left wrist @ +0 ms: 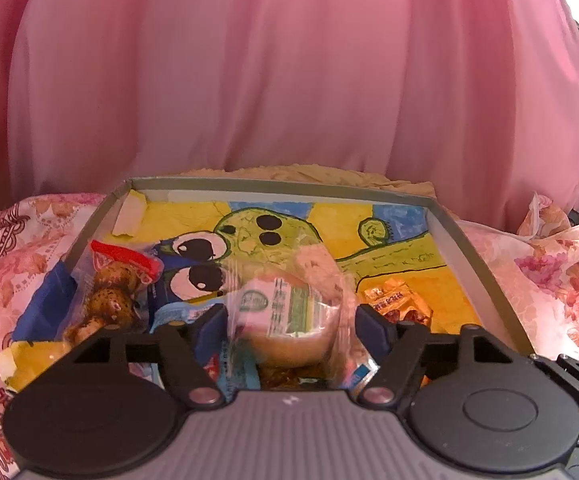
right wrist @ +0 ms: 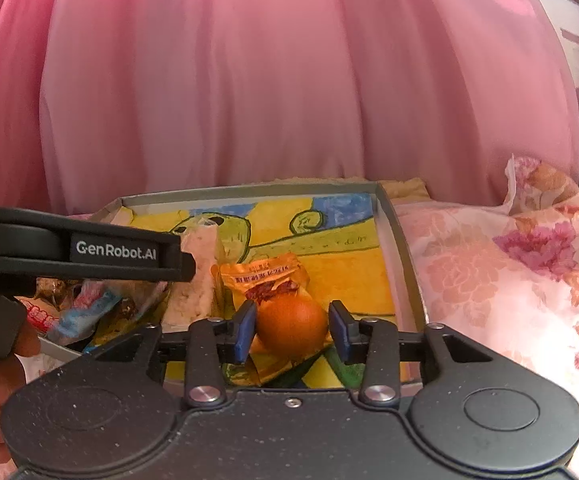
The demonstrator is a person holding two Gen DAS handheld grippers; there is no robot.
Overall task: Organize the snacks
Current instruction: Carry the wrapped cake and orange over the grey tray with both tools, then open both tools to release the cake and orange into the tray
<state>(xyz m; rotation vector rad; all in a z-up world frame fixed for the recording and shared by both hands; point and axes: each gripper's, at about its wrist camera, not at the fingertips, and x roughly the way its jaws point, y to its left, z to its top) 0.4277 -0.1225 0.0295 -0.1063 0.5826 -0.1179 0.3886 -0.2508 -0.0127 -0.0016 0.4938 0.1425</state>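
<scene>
A shallow grey box [left wrist: 465, 240] on the bedspread holds most snacks, piled along its left edge. The left gripper [left wrist: 289, 320] stands wide around a wrapped bun [left wrist: 289, 320]; the right gripper [right wrist: 292, 330], narrower, brackets an orange ball [right wrist: 291, 330] near the front edge, contact unclear. Sorting seems unfinished.

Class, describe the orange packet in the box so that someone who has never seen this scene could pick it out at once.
Find the shallow grey box lined with a yellow and green cartoon drawing, lying on flowered bedding before a pink curtain. On the bare right part of the drawing lies the orange packet, just behind an orange ball between the right gripper fingers. It alone is shiny orange foil; the snacks to its left are clear-wrapped.
</scene>
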